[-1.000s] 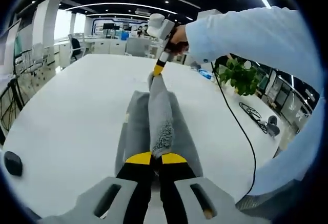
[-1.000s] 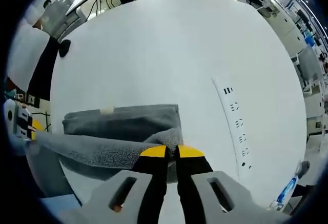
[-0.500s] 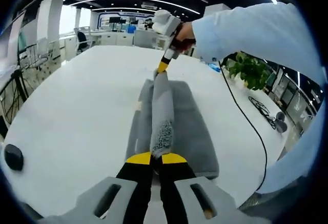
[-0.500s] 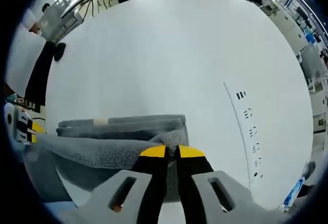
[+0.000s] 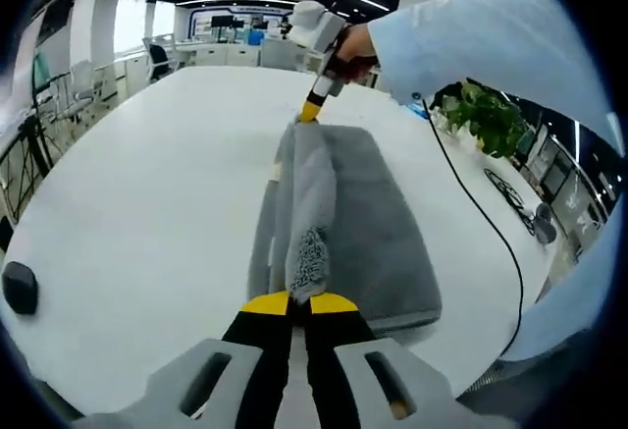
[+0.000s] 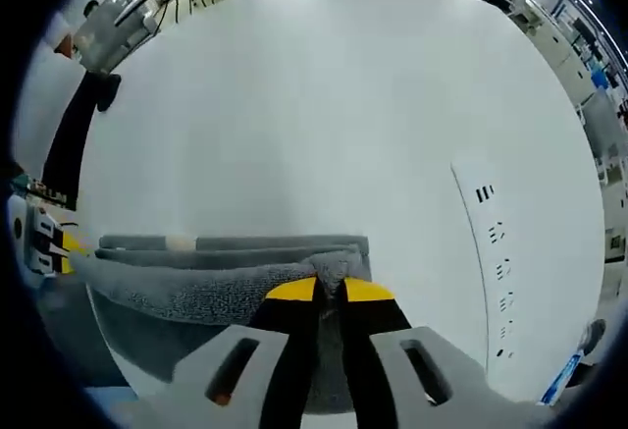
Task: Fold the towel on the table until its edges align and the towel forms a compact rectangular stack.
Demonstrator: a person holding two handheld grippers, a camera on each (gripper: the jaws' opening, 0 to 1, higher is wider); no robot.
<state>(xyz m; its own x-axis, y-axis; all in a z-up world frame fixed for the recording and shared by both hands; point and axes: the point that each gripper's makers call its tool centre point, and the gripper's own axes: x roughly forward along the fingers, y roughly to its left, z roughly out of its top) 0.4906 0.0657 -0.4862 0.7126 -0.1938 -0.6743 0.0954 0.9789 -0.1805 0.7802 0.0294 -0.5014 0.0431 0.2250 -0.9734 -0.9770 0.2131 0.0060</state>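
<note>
Currently both tongs are clamped on the grey towel [image 5: 339, 213], one at each end of a raised edge. In the left gripper view the left tongs [image 5: 299, 302] have yellow-tipped jaws closed tight on a fuzzy corner of the towel, and the pinched edge runs as a taut ridge away to the right tongs [image 5: 310, 113], held by a hand [image 5: 355, 48] in a light blue sleeve [image 5: 491, 66]. Below the ridge the rest of the towel lies flat on the white counter [image 5: 137, 184] as a long grey rectangle.

In the right gripper view the right tongs [image 6: 329, 291] are also closed on a towel corner [image 6: 337, 267], with the lifted edge stretching left toward the left tongs [image 6: 61, 244] at the frame edge. Folded layers lie stacked just behind it. A white power strip [image 6: 496, 262] sits on the counter, well apart to the right. A black cable [image 5: 471, 223] trails across the counter beside the towel.
</note>
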